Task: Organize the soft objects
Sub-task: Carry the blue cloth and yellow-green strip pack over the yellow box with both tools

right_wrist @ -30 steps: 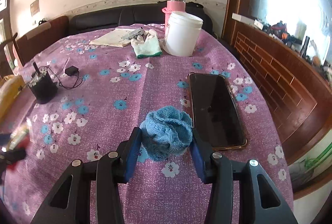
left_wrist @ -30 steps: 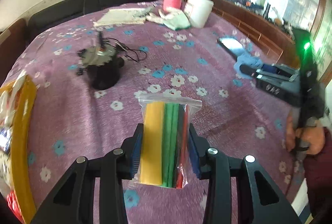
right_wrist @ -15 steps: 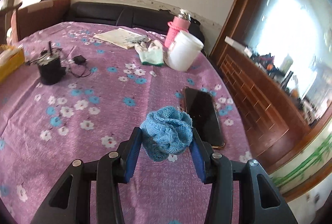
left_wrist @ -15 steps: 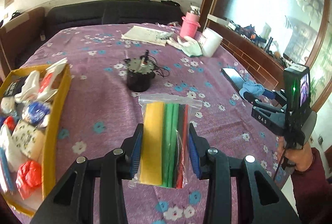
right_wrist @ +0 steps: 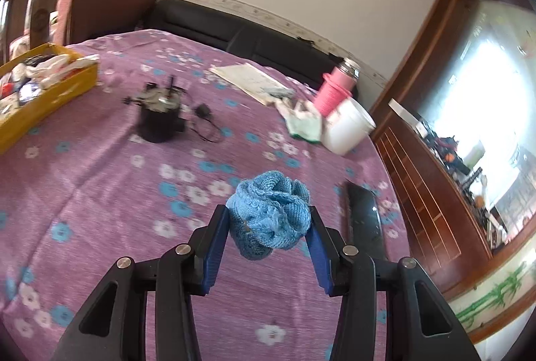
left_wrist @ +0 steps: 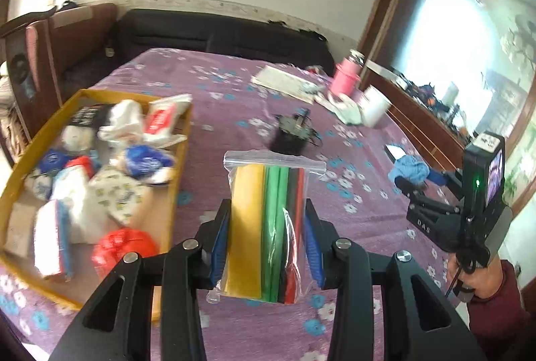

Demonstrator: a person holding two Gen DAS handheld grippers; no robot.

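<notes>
My left gripper (left_wrist: pixel 266 220) is shut on a clear zip bag of yellow, green and red strips (left_wrist: pixel 268 227), held above the purple flowered tablecloth. A yellow tray (left_wrist: pixel 169 193) full of soft packets lies to its left; it also shows far left in the right wrist view (right_wrist: pixel 50 93). My right gripper (right_wrist: pixel 268 227) is shut on a blue knitted cloth (right_wrist: pixel 268 213), lifted above the table. In the left wrist view the right gripper (left_wrist: pixel 415 180) holds that cloth (left_wrist: pixel 407 166) at the right.
A black cup with cables (right_wrist: pixel 159 116) stands mid-table. A black phone (right_wrist: pixel 365 220) lies right of my right gripper. A white tub (right_wrist: pixel 348 126), pink flask (right_wrist: pixel 335 89), gloves (right_wrist: pixel 301 120) and papers (right_wrist: pixel 251 79) sit at the far side. A dark sofa is behind.
Both grippers have risen and swung left with their loads. The yellow tray has come into view, closer on the left. The phone has slipped to the right.
</notes>
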